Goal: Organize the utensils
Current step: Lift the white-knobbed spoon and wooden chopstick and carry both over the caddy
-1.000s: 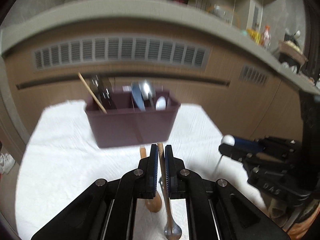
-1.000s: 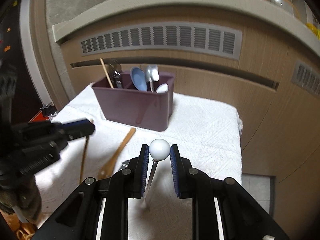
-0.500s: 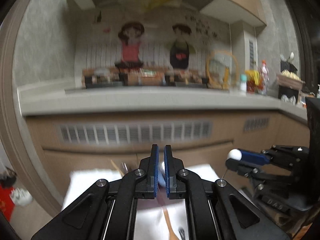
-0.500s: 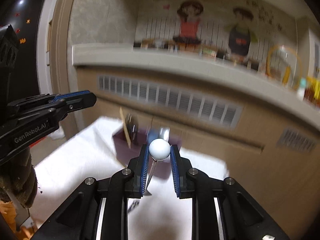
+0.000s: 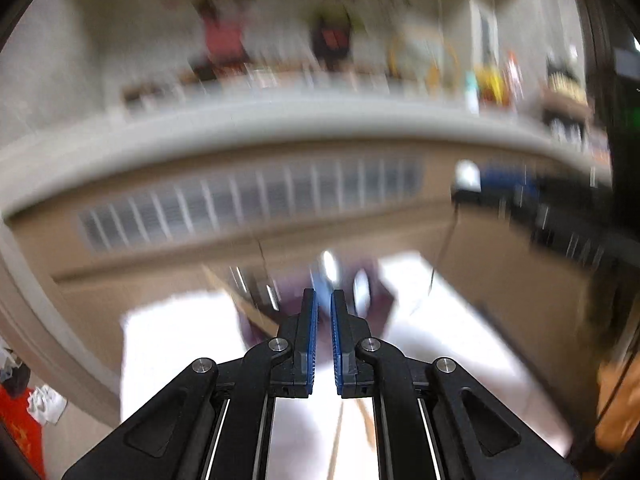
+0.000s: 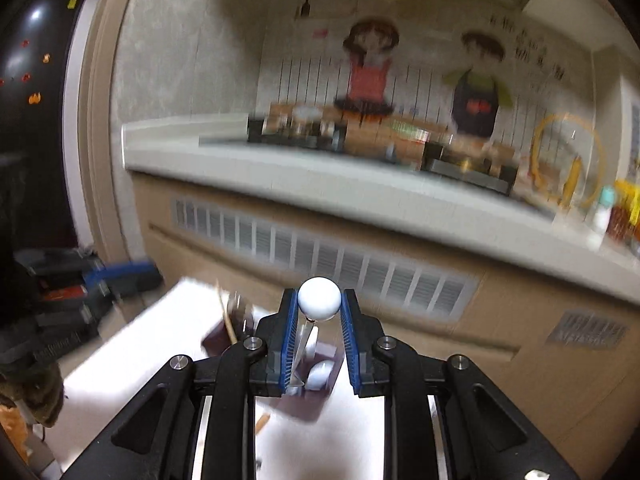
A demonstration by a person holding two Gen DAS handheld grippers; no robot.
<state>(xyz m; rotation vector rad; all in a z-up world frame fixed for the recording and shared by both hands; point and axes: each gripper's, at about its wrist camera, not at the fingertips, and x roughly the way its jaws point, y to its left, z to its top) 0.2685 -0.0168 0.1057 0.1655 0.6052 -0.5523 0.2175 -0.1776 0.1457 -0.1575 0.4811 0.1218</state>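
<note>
From the left wrist, badly smeared, the left gripper (image 5: 324, 300) hangs nearly closed and seemingly empty; a second ago it pinched a wooden handle. The maroon caddy (image 5: 376, 300) sits just ahead at the desk's (image 5: 168, 344) far edge. From the right wrist, the right gripper (image 6: 319, 305) clamps the white-knobbed utensil (image 6: 319, 299), shaft hanging down, now raised almost over the caddy (image 6: 308, 408).
</note>
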